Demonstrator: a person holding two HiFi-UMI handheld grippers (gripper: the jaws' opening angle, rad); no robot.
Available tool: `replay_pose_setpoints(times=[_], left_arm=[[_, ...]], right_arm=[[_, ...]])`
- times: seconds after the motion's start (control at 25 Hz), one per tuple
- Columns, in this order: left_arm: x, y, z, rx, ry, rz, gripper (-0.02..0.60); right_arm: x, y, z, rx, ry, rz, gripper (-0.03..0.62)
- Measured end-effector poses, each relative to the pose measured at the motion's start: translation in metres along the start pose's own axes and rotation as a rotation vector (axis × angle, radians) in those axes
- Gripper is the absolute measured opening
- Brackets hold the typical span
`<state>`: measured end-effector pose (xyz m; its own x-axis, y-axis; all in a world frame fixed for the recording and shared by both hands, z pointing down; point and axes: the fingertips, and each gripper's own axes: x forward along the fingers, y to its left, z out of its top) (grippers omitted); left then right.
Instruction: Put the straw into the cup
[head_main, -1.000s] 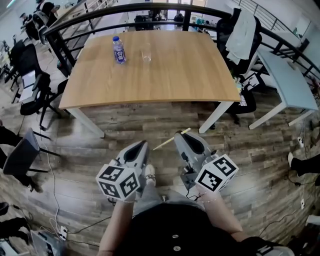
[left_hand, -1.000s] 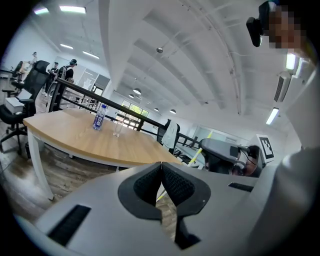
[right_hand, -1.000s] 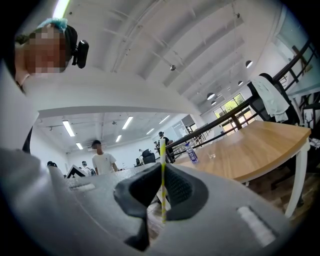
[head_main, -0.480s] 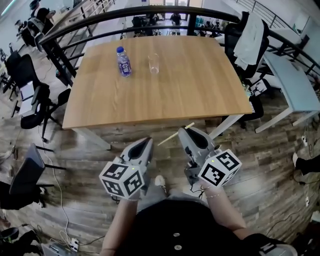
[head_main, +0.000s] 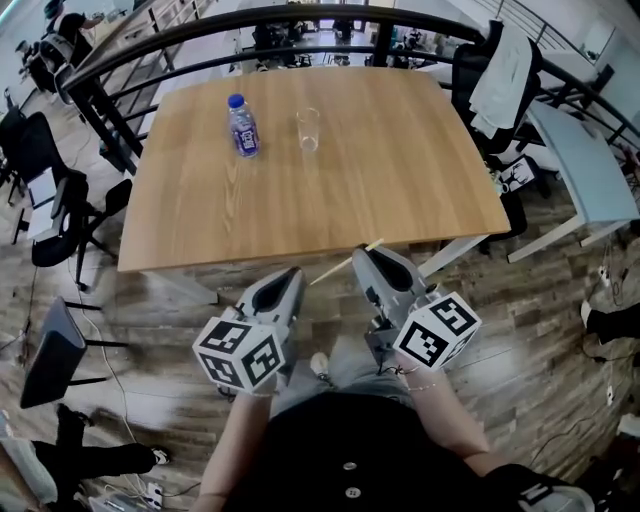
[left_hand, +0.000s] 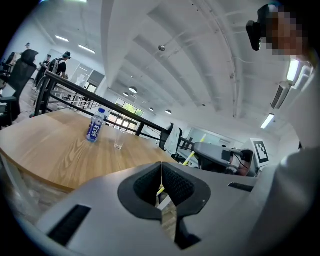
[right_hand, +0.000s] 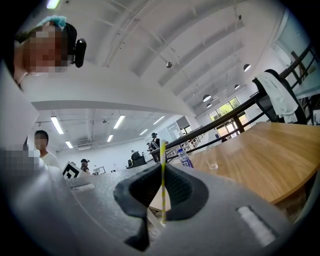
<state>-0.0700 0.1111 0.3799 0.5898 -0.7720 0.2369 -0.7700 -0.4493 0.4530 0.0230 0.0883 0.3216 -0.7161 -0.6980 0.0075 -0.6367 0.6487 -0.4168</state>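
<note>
The yellow straw (head_main: 335, 270) is clenched crosswise in the right gripper (head_main: 362, 252), evidently carried ready for insertion. The left gripper (head_main: 295, 272) is closed on nothing. The clear cup (head_main: 308, 130) stands well ahead of both grippers on the table (head_main: 420, 190), beside a water bottle (head_main: 240, 125).

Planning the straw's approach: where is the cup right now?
In the head view the clear cup stands on the far part of the wooden table, just right of the water bottle and apart from it.
</note>
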Motion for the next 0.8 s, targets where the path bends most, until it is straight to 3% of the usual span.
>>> replay_pose_setpoints(times=[0.32, 0.8], left_arm=[[0.028, 0.013, 0.006, -0.006, 0.031, -0.024, 0.018], [0.086, 0.071, 0.045, -0.024, 0.019, 0.023, 0.018]], right_arm=[[0.021, -0.023, 0.01, 0.009, -0.016, -0.017, 0.014], [0.103, -0.073, 0.032, 0.007, 0.005, 0.028, 0.014]])
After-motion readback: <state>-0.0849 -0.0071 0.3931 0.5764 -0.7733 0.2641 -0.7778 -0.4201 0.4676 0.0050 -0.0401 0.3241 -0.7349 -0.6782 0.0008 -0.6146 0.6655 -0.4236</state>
